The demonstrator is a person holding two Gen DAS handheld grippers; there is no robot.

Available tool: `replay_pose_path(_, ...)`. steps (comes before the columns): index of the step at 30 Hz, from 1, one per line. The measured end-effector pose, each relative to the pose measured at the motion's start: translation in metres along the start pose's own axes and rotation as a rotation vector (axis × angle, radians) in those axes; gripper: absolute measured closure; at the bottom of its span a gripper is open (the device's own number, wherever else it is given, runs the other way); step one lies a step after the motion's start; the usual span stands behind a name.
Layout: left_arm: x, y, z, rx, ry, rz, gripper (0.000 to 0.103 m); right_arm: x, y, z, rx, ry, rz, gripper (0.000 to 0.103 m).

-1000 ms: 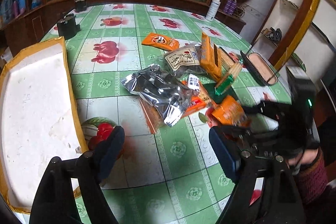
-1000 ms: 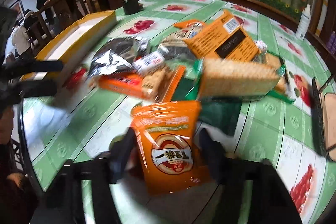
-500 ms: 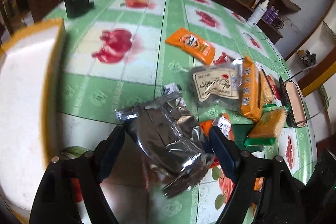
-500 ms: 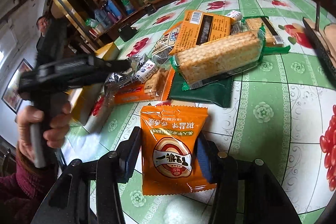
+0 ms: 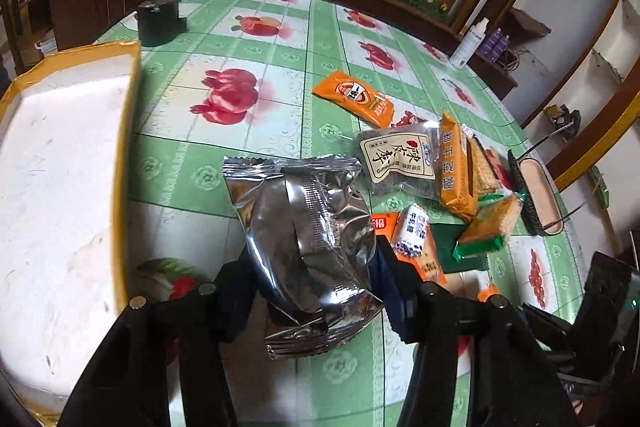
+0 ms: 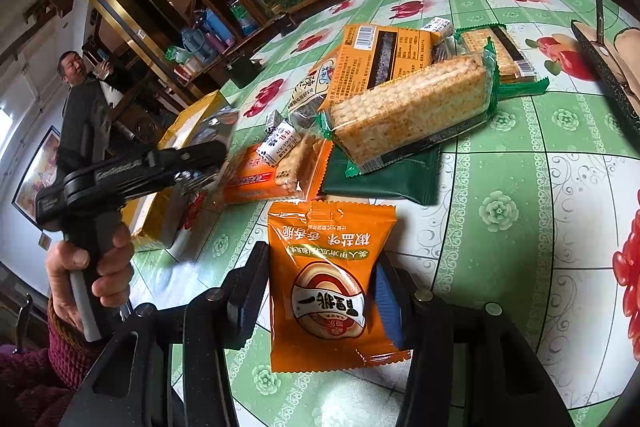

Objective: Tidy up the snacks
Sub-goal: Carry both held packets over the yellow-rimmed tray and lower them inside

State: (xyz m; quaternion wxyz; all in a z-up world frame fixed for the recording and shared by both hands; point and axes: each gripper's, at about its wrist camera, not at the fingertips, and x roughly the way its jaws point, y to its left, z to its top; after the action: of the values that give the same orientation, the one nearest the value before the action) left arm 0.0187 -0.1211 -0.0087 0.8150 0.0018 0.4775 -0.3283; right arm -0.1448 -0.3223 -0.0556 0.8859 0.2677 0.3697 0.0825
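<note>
My left gripper (image 5: 310, 283) is shut on a silver foil snack bag (image 5: 304, 239), its fingers pressed against both sides of the bag. My right gripper (image 6: 322, 291) is shut on an orange snack packet (image 6: 330, 283) and holds it just above the green tablecloth (image 6: 500, 267). A yellow-rimmed white tray (image 5: 60, 167) lies at the left. Several other snacks lie in a pile: a cracker pack in green wrap (image 6: 408, 107), an orange box (image 6: 384, 55), a second orange packet (image 5: 354, 98), a clear bag with a white label (image 5: 398, 157).
A black wire basket (image 5: 536, 195) sits at the table's right edge. A black cup (image 5: 158, 21) and a white bottle (image 5: 468, 43) stand at the far side. A man (image 6: 86, 107) stands beyond the table. The left gripper also shows in the right wrist view (image 6: 192, 163).
My left gripper moved forward over the silver bag and closed on it. My right gripper keeps the orange packet, and its view has steadied.
</note>
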Motion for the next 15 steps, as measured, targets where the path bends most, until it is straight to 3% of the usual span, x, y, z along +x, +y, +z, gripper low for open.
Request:
replay_pose_path(7, -0.034, 0.025, -0.004, -0.034, -0.059, -0.026, 0.05, -0.005, 0.008, 0.002, -0.005, -0.06, -0.026, 0.05)
replay_pose_path(11, -0.054, 0.043, -0.006, -0.054, -0.096, -0.013, 0.05, 0.004, 0.026, 0.01, 0.027, -0.065, 0.062, 0.049)
replay_pose_path(15, -0.071, 0.069, -0.007, -0.097, -0.135, 0.015, 0.05, 0.014, 0.057, 0.019, -0.027, -0.054, 0.088, 0.049)
